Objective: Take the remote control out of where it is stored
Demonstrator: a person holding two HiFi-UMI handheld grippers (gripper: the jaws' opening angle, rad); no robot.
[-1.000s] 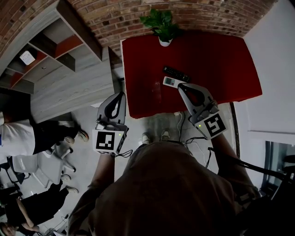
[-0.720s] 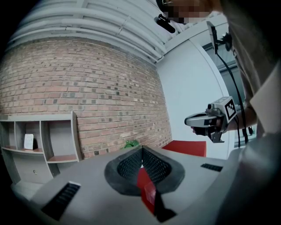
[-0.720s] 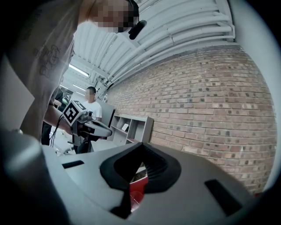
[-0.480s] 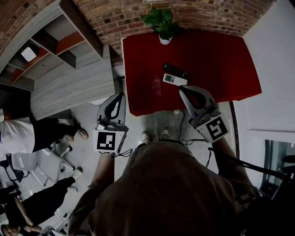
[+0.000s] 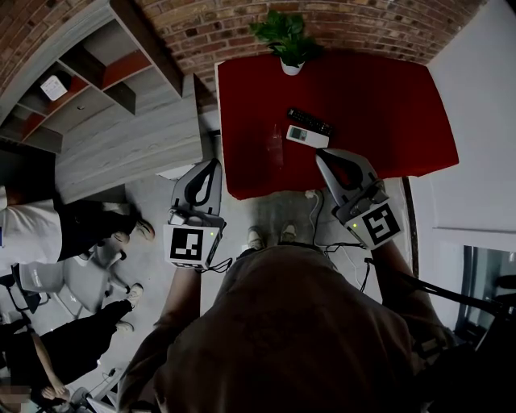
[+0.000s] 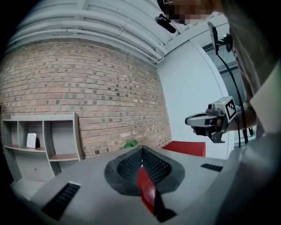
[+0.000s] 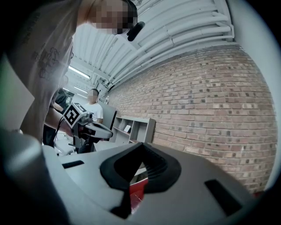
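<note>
A black remote control (image 5: 310,123) and a white remote control (image 5: 307,136) lie side by side on the red table (image 5: 379,97) in the head view. My right gripper (image 5: 321,154) hangs level over the table's near edge, just short of the white remote, jaws shut and empty (image 7: 141,145). Left of the table, over the floor, my left gripper (image 5: 214,164) is held level, its jaws meeting at the tip with nothing in them (image 6: 141,148). Each gripper shows in the other's view: the right gripper (image 6: 189,119) and the left gripper (image 7: 109,130).
A potted plant (image 5: 289,39) stands at the table's far edge against the brick wall (image 5: 210,24). A grey shelf unit (image 5: 89,89) with open compartments stands at the left. People sit or stand on the floor at the lower left (image 5: 56,234).
Both grippers have drifted slightly, keeping their pose and staying shut. The people at the lower left have shifted their legs.
</note>
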